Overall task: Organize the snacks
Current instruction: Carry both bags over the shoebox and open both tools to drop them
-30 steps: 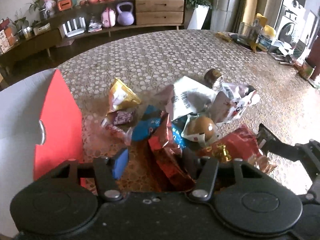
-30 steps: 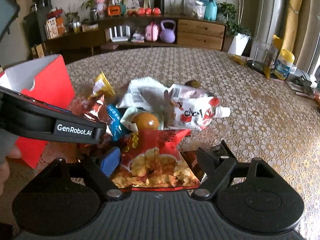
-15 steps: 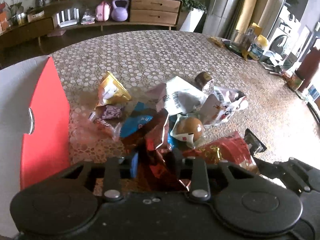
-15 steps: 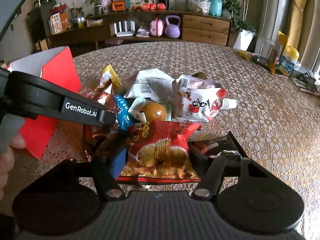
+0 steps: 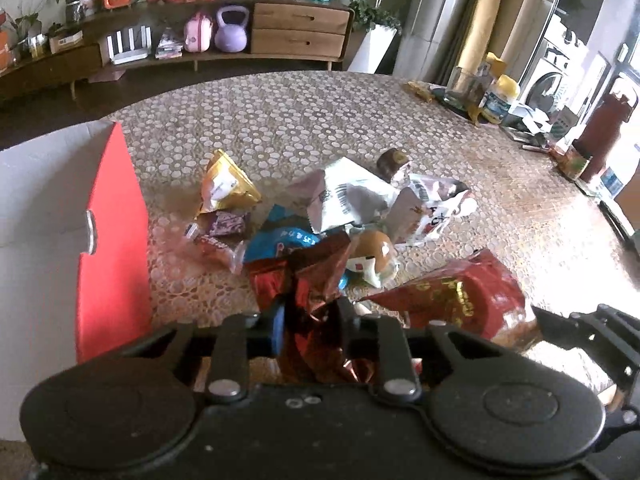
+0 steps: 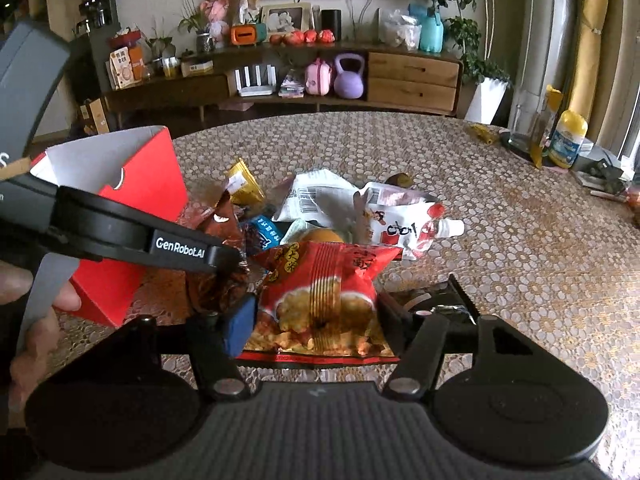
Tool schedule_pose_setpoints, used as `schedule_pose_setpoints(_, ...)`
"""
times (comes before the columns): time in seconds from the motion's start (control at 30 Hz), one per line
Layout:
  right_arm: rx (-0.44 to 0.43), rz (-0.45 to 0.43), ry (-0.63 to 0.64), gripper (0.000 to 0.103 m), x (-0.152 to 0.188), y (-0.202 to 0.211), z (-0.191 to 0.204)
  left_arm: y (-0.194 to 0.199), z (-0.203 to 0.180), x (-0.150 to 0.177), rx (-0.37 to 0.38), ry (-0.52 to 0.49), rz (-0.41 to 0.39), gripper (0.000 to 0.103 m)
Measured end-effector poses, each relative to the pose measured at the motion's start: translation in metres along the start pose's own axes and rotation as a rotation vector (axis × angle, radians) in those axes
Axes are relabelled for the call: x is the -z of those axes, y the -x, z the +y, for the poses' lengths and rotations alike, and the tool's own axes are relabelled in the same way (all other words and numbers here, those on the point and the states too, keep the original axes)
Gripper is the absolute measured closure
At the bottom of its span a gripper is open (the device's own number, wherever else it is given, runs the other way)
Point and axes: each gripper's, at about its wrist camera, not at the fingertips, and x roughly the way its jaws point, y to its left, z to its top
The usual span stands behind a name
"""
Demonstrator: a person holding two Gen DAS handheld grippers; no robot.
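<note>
Red cardboard forms the largest item, an open box standing at the left edge of the patterned table; judged from the task, it is the container for the snacks.

The snack pile lies mid-table, just right of the box.

The red chip bag sits at the near edge of the pile. The right gripper brackets it, one finger against each side, pinching the bag's lower body.

The dark red foil packet is clamped between the pressed-together fingers of the left gripper, beside the chip bag.

Procedure for the step in hand, as judged:
1. Lift each packet straight up until it clears the pile; neighbouring wrappers overlap and may drag.
2. Carry the foil packet to the box first, since the left gripper is nearer to it.
3. Keep the two grippers apart in transit; they are close together now.
4. Release only when the packet is above the box opening, past its raised white flap.
</note>
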Motion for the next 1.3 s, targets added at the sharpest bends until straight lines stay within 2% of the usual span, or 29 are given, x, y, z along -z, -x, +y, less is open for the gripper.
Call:
schedule_pose_setpoints(0.3, 0.009, -0.022, 0.013, 0.039, -0.003, 0.031, 0.007, 0.033, -0.001, 0.008, 0.02, -0.02, -0.039, 0.081)
schedule_pose_setpoints(0.7, -0.005, -0.094, 0.052, 0.039, -0.024, 0.08, 0.033, 0.111, 0.01, 0.007, 0.067, -0.053, -0.127, 0.081)
schedule_pose_setpoints(1.0, -0.049, -0.123, 0.079, 0.039, -0.043, 0.09, 0.066, 0.158, 0.038, -0.005, 0.031, -0.057, -0.185, 0.08)
schedule_pose_setpoints(1.3, -0.119, -0.13, 0.115, 0.039, -0.066, 0.082, 0.111, 0.182, 0.078, -0.013, -0.028, -0.049, -0.211, 0.08)
